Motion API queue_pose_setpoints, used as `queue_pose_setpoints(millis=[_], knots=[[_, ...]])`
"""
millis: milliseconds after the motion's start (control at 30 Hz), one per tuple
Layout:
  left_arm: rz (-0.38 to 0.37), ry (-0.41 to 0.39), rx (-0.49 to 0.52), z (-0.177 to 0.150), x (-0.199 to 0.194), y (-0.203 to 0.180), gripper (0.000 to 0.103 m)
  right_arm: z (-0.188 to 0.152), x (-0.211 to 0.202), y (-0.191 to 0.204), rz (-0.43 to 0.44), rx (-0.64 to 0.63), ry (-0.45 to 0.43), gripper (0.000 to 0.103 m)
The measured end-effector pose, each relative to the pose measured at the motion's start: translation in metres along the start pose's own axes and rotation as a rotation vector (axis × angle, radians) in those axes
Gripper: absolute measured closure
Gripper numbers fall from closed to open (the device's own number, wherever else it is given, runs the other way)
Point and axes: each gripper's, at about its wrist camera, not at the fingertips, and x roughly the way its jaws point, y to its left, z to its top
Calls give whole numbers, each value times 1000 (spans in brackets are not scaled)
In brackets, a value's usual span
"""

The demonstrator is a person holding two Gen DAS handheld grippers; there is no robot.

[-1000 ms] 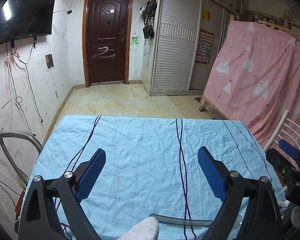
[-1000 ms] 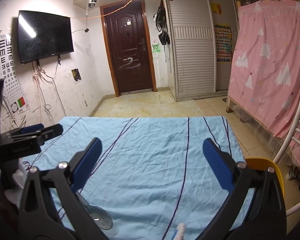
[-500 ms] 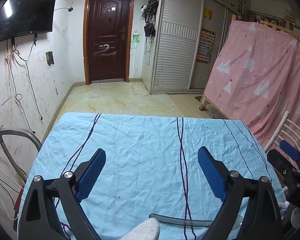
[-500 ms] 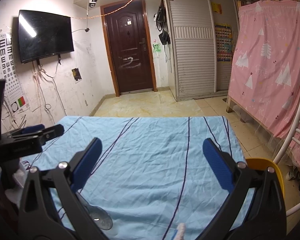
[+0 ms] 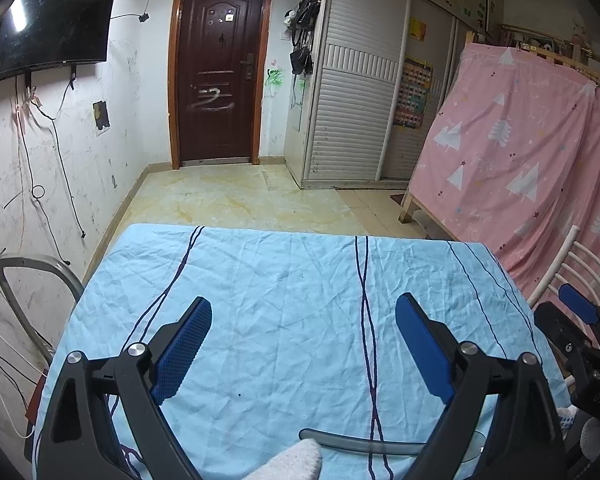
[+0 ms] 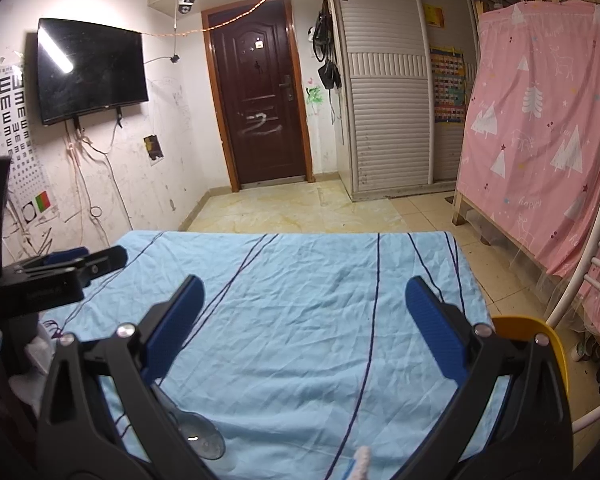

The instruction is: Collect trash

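Both grippers: left gripper [image 5: 303,320] & right gripper [image 6: 305,300] gape over blue cloth [image 5: 292,288]

White crumpled tissue [image 5: 296,460] on the cloth's near edge (half hidden).

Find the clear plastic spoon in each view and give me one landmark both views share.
Left wrist view: the spoon lies along the bottom edge on the blue cloth, handle pointing left, bowl at the right behind the right finger.
Right wrist view: the spoon is at the bottom left, bowl showing beside the left finger.
Shared landmark: the dark brown door on the far wall.
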Motion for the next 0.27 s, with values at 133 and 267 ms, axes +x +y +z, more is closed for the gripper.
queue_pose_setpoints(millis=[133, 267], knots=[[3, 6, -3, -1, 2, 0, 19, 0, 1, 0, -2, 0, 3, 6], [8, 7, -11, -1, 2, 1, 19, 0, 2, -1, -1, 0, 6, 6]])
